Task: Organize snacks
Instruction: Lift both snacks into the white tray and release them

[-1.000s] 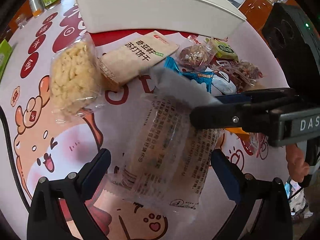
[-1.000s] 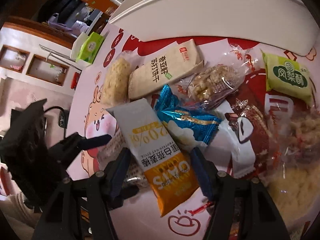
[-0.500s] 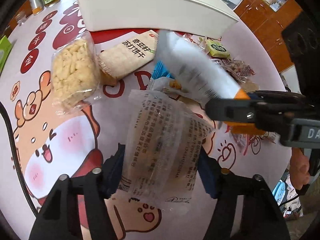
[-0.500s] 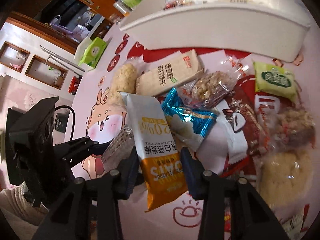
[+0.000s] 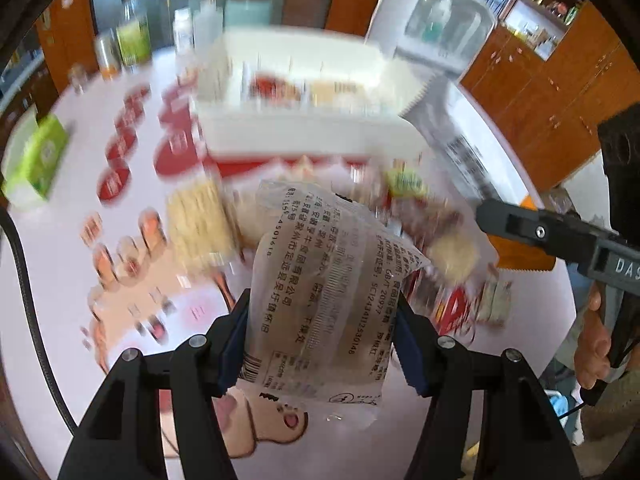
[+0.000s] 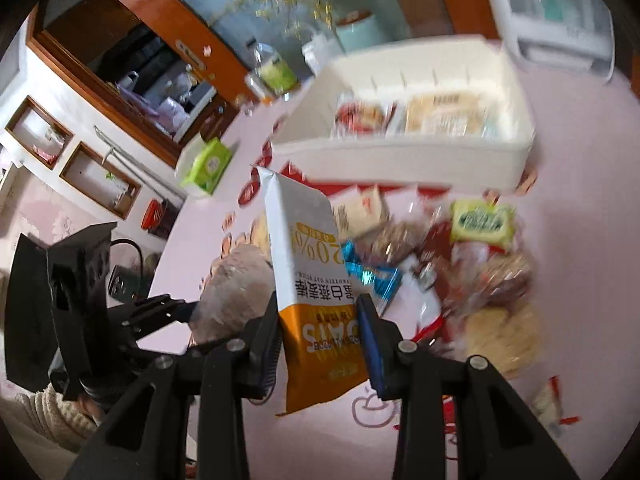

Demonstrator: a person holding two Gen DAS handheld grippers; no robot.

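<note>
— Both packets have left the tabletop point(image 5: 60, 248) since a second ago: each now hangs in the air, tilted toward the white bin point(image 6: 404, 160).

— Who holds what?

— The left hand-held gripper point(image 5: 322, 344) is clenched on the clear crinkly packet point(image 5: 324, 300), printed with black text, blue pads pressing its two sides. The right hand-held gripper point(image 6: 320, 344) is clamped on the white-and-orange oat bar point(image 6: 308, 280), gripped at its orange lower half, white end pointing up.

— And the bin?

— A long white plastic trough with dividers along its back wall. A red-and-white packet and a pale beige one already lie inside; blur hides any more detail.

— Room around it?

— The bin sits at the far side of the round tabletop, with a loose snack pile point(image 6: 472, 272) just in front of it: a green pouch point(image 6: 482, 222), a blue foil wrapper point(image 6: 370, 274), a puffed-rice packet point(image 5: 198, 220). A green tissue box point(image 6: 208, 166) stands well apart near the left edge, and jars point(image 5: 132, 42) sit behind the bin.

— The surface?

— Smooth pale pink cloth with red cartoon prints.
</note>
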